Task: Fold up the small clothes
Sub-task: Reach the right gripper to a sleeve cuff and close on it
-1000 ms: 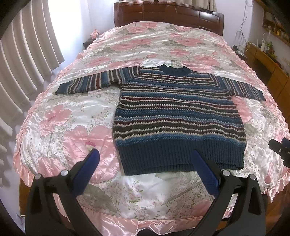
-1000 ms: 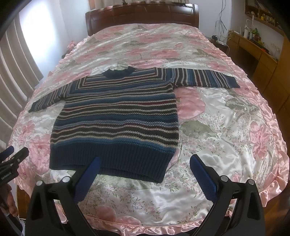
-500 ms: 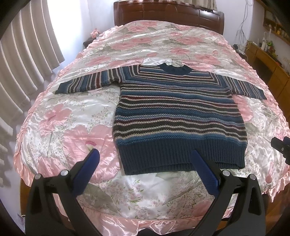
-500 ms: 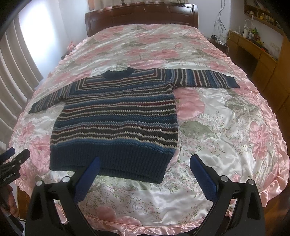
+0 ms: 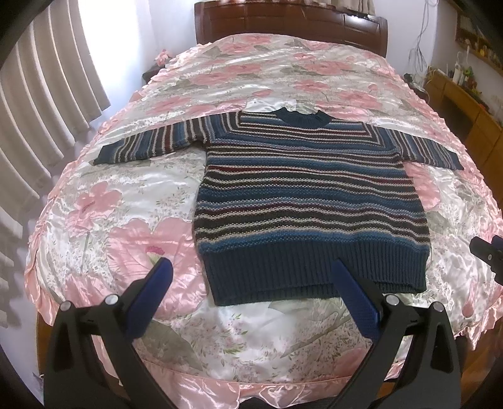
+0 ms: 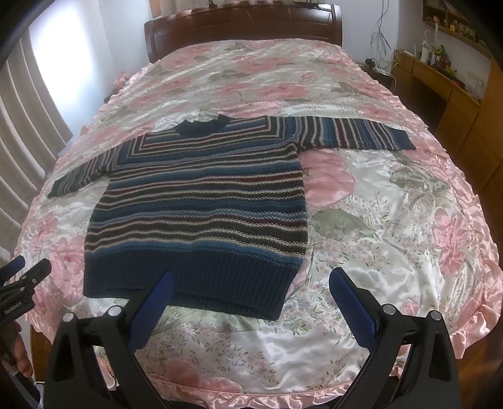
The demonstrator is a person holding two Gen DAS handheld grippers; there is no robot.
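Sweater [image 5: 311,201]: striped, dark blue, flat on the bed, front up, both sleeves spread out to the sides, neck toward the headboard, ribbed hem toward the foot of the bed.
Bed cover [image 5: 132,201]: shiny, pink flowers, frilly edge; carries the sweater.
Left gripper [image 5: 251,278]: held low over the foot of the bed, pointing up the bed toward the hem; level, not tilted.
Left fingers [image 5: 151,295]: spread wide, released, nothing between them; one tip over bare cover left of the hem, the other over the hem's right part.
Right gripper [image 6: 250,288]: beside the left one, also low over the foot of the bed, pointing the same way.
Right fingers [image 6: 353,303]: spread wide, released, holding nothing; one tip over the hem, the other over bare cover to the right.
Hand [image 6: 19,352]: seen at the far left edge of the right view, under the left gripper.
Headboard [image 5: 289,25]: dark wood, far end.
Curtains [image 5: 41,103]: pale, left side.
Desk [image 6: 440,91]: wood, right side.
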